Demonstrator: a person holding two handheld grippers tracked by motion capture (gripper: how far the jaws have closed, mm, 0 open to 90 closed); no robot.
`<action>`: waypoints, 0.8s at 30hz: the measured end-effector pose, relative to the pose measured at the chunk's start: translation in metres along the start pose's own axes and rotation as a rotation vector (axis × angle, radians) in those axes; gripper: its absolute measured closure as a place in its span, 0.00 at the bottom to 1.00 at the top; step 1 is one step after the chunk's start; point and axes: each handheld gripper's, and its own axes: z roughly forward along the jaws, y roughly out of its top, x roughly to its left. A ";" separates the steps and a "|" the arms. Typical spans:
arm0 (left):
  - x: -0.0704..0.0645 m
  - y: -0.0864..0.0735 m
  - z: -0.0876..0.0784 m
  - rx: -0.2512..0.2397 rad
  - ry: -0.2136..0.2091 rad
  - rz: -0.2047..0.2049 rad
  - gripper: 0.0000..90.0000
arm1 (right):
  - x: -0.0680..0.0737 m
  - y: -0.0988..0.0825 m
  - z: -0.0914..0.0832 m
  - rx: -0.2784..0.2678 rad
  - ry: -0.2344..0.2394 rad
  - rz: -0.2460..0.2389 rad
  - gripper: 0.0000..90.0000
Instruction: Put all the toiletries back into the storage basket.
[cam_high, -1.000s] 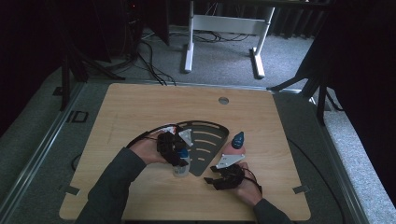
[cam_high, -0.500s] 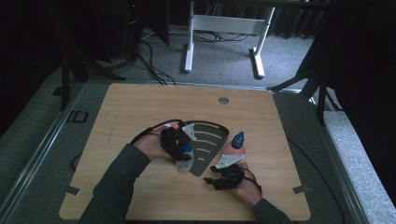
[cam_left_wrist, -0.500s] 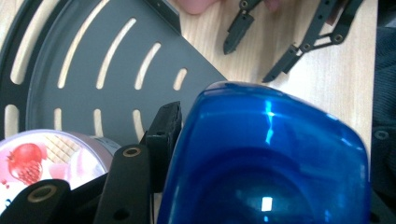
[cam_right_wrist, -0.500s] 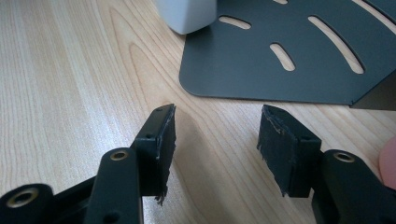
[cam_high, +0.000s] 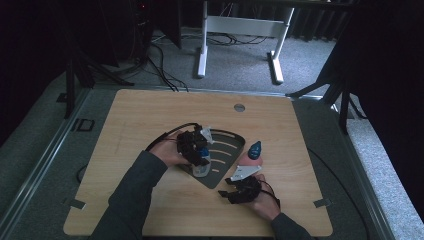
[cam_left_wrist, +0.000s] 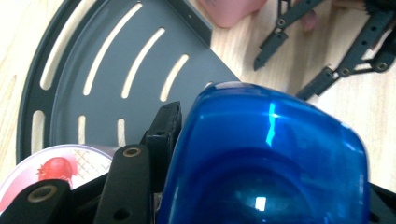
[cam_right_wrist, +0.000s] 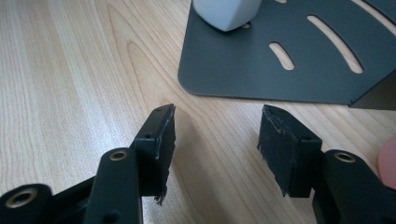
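Left hand (cam_high: 167, 152): on the left half of the wooden table (cam_high: 150, 110), holding the left gripper (cam_high: 196, 148) at the left edge of the grey tray.
Left gripper jaws: closed on a blue-capped bottle (cam_high: 201, 162); in the left gripper view the blue cap (cam_left_wrist: 271, 158) sits pressed between the black pads (cam_left_wrist: 163, 135).
Bottle: upright, its clear lower part standing on the near left part of the tray, the cap up in the gripper.
Round lid with a red picture (cam_left_wrist: 56, 170): in the left gripper view, lying at the tray's curved edge, just beside the gripper; what it belongs to I cannot tell.
Tray (cam_high: 227, 152): dark grey, fan-shaped, with slots cut in it, flat on the middle of the table; its pointed corner faces the person.
Blue teardrop-shaped thing (cam_high: 254, 149): standing on a pink object (cam_high: 248, 161), just right of the tray.
Right gripper (cam_high: 231, 194): on the table near the tray's pointed corner, with a grey plate on top.
Right gripper jaws: open with nothing between them; in the right gripper view the bare pads (cam_right_wrist: 163, 135) stand apart over the wood, pointing at the tray's corner.
Right hand (cam_high: 262, 200): at the near right of the table.
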 end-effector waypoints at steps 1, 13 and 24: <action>0.001 0.000 0.000 0.000 0.002 -0.003 0.61 | 0.000 0.000 0.000 0.001 0.000 0.001 0.50; 0.010 0.003 0.005 0.001 0.023 -0.046 0.61 | 0.001 0.000 0.001 0.003 0.005 0.001 0.49; 0.018 0.010 0.006 0.014 0.062 -0.078 0.61 | 0.000 0.000 0.001 0.005 0.007 0.000 0.49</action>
